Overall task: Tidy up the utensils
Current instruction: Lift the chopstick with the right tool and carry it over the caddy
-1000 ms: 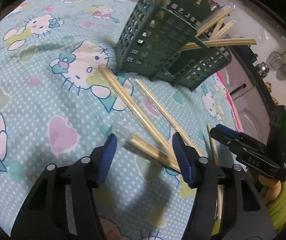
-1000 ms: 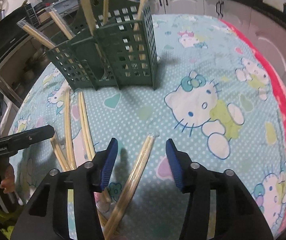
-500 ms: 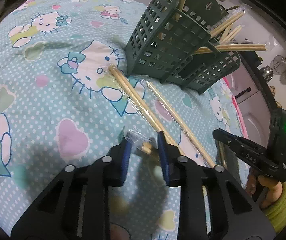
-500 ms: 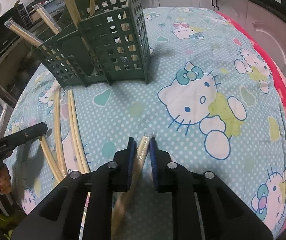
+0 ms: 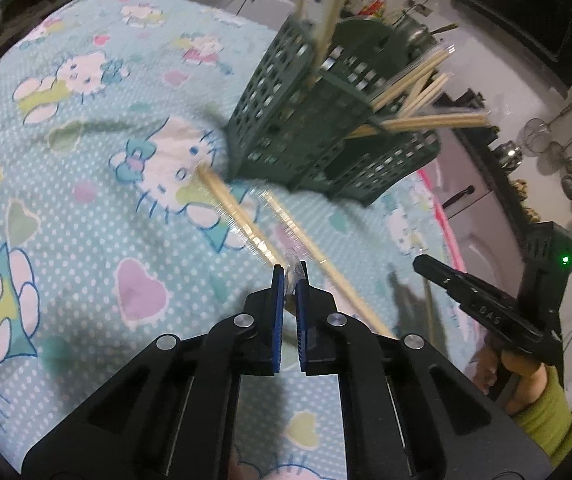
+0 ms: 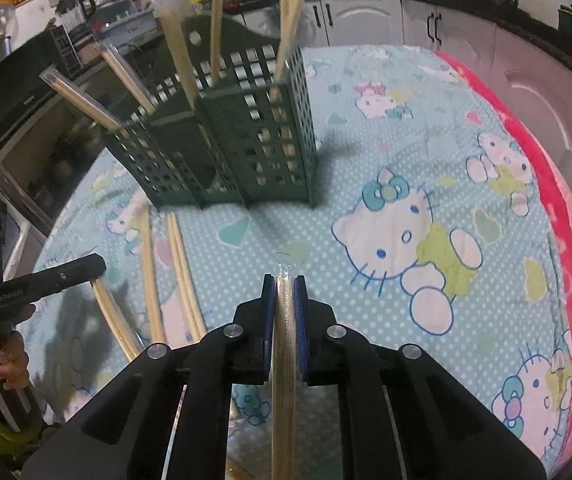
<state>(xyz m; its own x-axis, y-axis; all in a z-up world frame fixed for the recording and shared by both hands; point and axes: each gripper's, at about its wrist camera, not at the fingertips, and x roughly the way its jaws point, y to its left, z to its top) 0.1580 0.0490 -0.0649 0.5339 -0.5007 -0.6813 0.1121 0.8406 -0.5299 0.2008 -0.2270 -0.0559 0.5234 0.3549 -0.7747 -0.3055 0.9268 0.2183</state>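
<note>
Chopsticks in clear plastic sleeves are the things being handled. 1 wrapped pair (image 6: 283, 320) is clamped between the blue pads of the right gripper (image 6: 284, 280), whose jaws are closing on it; its sealed tip sticks out just past the fingertips, over the cartoon-cat cloth (image 6: 406, 140). The left gripper (image 5: 290, 270) is clenched on the crinkled end of another wrapped pair (image 5: 294, 270), most of which is hidden under the jaws. Just beyond the left gripper, 2 more wrapped pairs (image 5: 237, 216) lie on the cloth, angled toward the green lattice holder (image 5: 306, 128). The holder stands upright toward the far side of the cloth, with several chopsticks leaning out of its compartments. In the left wrist view a hand (image 5: 522, 376) in a green sleeve is seen holding the right gripper's handle near the right edge.
</note>
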